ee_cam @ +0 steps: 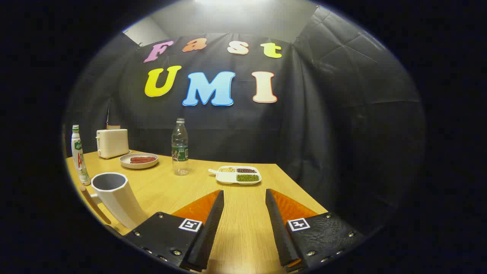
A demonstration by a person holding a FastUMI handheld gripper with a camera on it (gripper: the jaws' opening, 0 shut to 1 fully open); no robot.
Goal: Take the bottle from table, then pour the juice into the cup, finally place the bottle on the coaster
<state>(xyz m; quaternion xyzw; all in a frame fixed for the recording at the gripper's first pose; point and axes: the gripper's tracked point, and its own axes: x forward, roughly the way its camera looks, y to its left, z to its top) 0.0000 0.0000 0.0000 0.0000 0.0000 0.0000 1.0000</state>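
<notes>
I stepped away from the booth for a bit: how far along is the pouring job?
Nothing looks done yet. The hand-held gripper is open with bare table between its fingers. The clear bottle stands upright beyond them, untouched, and the white cup sits beside the left finger. Grasping, pouring and setting the bottle down are all left; I cannot make out a coaster.
</notes>
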